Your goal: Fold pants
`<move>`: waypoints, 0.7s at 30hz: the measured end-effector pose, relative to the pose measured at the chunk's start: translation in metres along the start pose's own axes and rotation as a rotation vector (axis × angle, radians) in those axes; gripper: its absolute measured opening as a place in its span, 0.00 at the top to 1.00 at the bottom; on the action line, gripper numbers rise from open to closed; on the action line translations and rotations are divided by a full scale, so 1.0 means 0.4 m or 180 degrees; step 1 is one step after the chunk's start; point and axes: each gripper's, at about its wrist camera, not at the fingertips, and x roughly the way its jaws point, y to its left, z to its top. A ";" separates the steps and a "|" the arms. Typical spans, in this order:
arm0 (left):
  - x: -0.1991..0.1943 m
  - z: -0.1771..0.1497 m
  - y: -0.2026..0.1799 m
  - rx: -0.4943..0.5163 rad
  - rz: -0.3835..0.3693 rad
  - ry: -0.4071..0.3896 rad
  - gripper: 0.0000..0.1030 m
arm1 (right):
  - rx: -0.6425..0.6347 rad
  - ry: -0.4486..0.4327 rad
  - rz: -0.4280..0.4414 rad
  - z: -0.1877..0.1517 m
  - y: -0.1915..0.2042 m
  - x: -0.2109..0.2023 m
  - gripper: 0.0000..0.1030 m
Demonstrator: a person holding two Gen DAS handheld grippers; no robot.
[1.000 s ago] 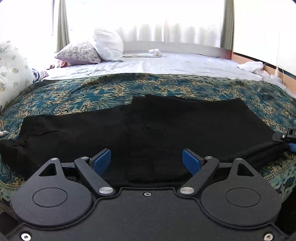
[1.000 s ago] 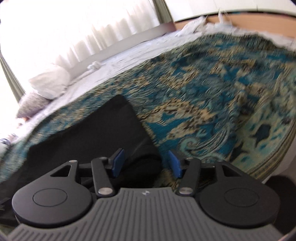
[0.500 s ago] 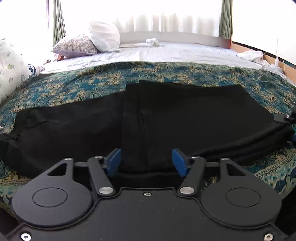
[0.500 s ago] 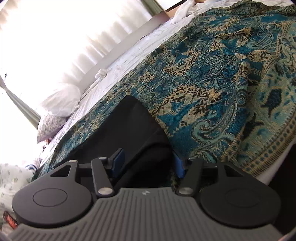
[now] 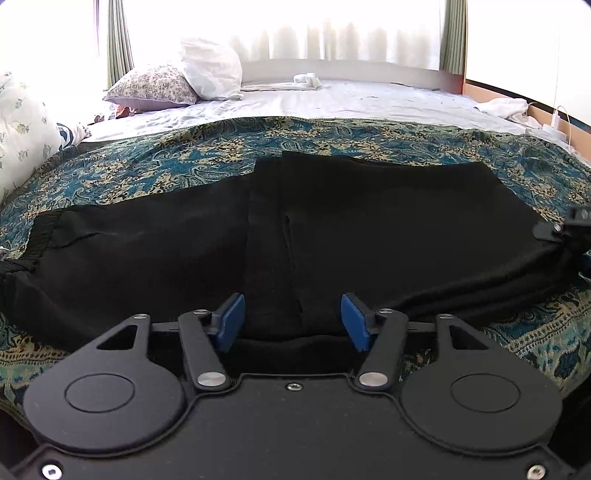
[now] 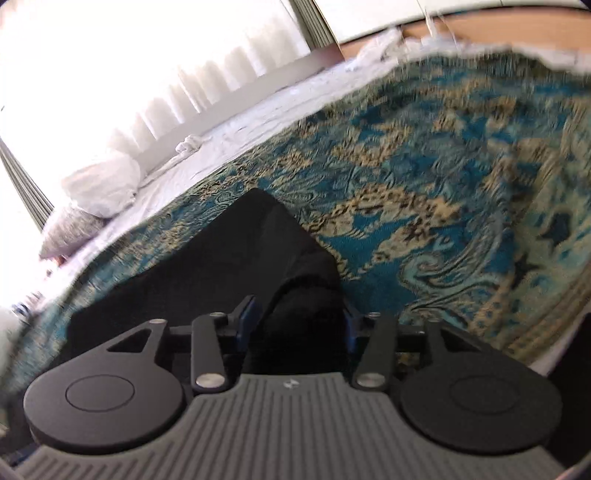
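Between the blue pads of our left tongs (image 5: 293, 321) lies the near edge of the black pants (image 5: 369, 229), which spread flat ahead of us and out to both sides across the patterned bedspread (image 5: 147, 173); the jaws stand apart around the cloth, not yet pinching. Our right tongs (image 6: 295, 325) have cloth bunched tight between their pads, so they seem to grip one end of the pants. To fold well, we judge the left should close on every layer before lifting, and both ends should rise level so the crease runs straight. Beyond the bedspread we see a pale sheet (image 5: 351, 103), two pillows (image 5: 177, 83) and bright curtains (image 5: 332, 35)
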 end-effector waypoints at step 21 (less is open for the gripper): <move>-0.002 -0.001 -0.023 0.0005 0.0071 -0.0001 0.45 | -0.0102 0.0219 0.0122 0.065 0.033 0.092 0.93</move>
